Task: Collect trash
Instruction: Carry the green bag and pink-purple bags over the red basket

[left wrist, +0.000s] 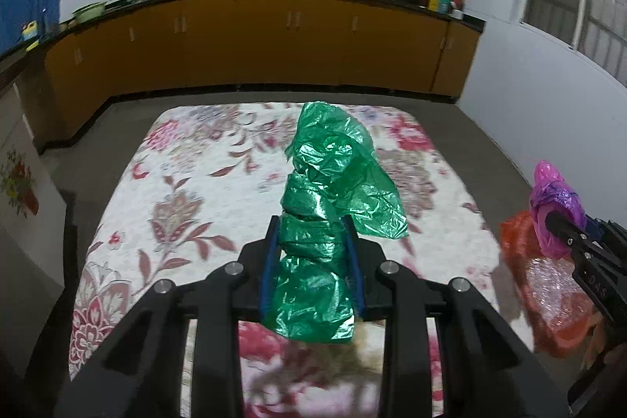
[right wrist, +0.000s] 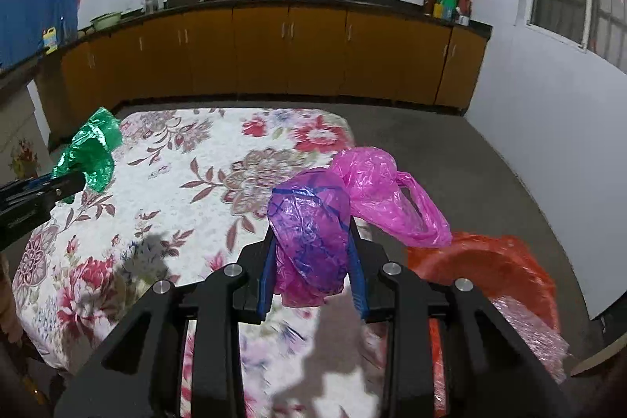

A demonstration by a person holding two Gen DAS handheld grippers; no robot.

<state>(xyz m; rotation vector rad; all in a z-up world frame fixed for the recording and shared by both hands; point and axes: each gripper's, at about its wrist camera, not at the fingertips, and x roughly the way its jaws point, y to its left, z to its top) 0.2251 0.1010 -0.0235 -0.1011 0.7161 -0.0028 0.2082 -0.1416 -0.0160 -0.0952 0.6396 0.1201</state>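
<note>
My left tongs (left wrist: 313, 253) are clamped on a crumpled green plastic bag (left wrist: 333, 183), thin and glossy, bunched into a tall twist between the blue pads, with a loose flap hanging out at about 4 o'clock. My right tongs (right wrist: 313, 261) are pinched on a crinkled pink-and-purple plastic bag (right wrist: 313, 234), translucent film with a handle loop trailing off at 3 o'clock. Both bags are held up above the bench draped in a white cloth with red and pink flowers (right wrist: 188, 159).

The trash goes, I judge, into the round orange bin lined with a thin orange plastic bag (right wrist: 505, 261), which sits on the floor at 4 o'clock of my right tongs, just past the bench edge.

What worries me is the film itself. It is slick and springy and compresses to almost nothing, so either wad could creep out from between the pads if I swing fast. The pink bag's loose loop could catch on the bin rim or drape outside it. The green flap might snag on my right tongs, since the two pairs are close together. The liner is flimsy too; a clumsy drop could drag it down inside the bin.
</note>
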